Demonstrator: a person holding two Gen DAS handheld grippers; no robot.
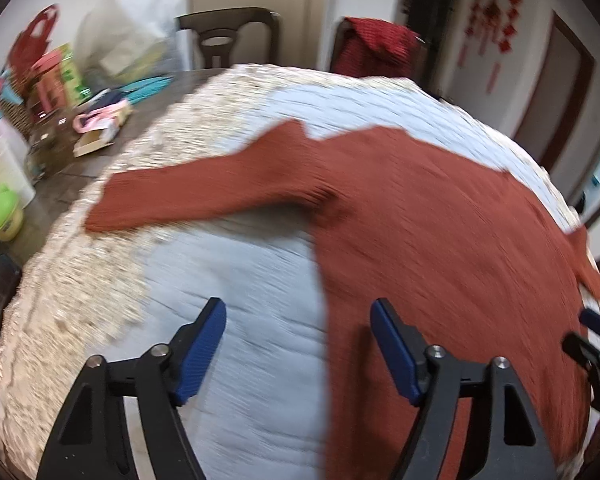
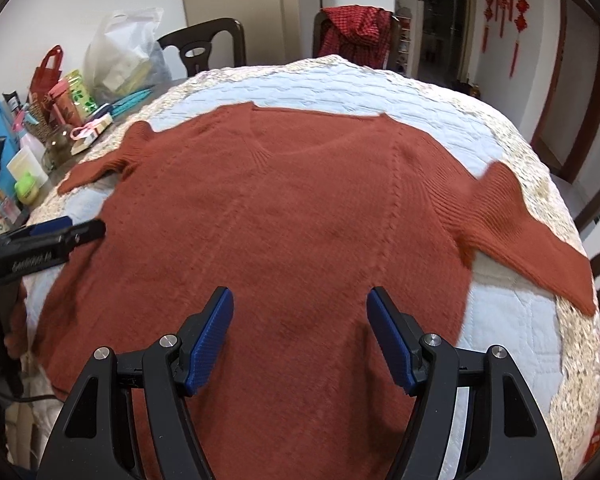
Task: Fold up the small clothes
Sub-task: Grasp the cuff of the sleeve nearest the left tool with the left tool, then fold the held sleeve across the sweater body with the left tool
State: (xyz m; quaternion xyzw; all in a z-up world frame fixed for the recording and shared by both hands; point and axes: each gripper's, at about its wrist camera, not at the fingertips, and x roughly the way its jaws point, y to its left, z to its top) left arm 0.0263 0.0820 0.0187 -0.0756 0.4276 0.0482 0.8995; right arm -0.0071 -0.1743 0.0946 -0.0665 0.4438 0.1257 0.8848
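Rust-red ribbed knit sweater [image 2: 284, 216] lies flat, front up, on a pale blue quilted cloth [image 2: 512, 320] with cream lace edging that covers the worktop; both sleeves splayed outward. Left tool [image 1: 298, 344] spread above the sweater's side edge, nothing between its pads. Right tool [image 2: 300, 332] spread above the lower body, empty.

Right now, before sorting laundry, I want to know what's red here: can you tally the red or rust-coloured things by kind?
Rust knitted sweater on the quilt: 1
Red checked garment on a chair: 1
Red gift bag: 1
Total: 3
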